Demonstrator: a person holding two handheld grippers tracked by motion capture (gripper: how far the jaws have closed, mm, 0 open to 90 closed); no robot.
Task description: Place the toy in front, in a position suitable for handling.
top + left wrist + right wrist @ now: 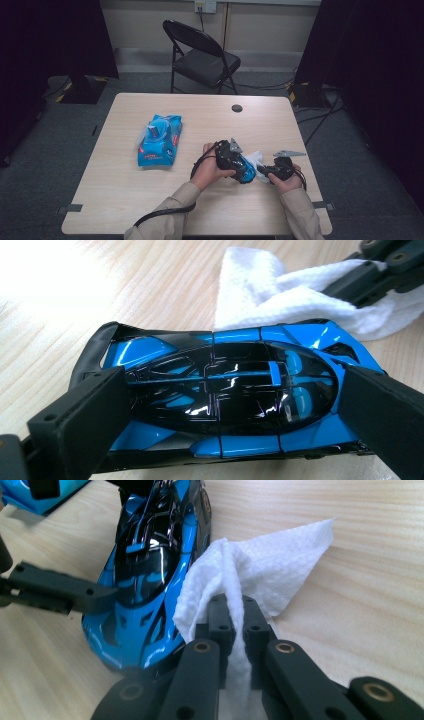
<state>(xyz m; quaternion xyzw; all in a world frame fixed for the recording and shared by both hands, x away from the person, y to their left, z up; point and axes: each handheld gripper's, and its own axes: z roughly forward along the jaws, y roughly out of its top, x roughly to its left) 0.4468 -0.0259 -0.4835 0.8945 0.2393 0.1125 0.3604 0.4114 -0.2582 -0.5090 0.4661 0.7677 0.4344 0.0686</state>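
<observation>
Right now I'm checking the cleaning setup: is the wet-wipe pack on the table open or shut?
Open: the wet-wipe pack has its pale flap lifted at its top, seen from the high view.

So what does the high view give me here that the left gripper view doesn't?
High view alone: the blue wipes pack lying to the left on the table, the black folding chair behind it, and both forearms. Left gripper view alone: the toy car close up, its black glossy top clamped end to end by the left hand-held gripper. Both: the car, the white wipe pinched in the right hand-held gripper, and the wooden tabletop.
</observation>
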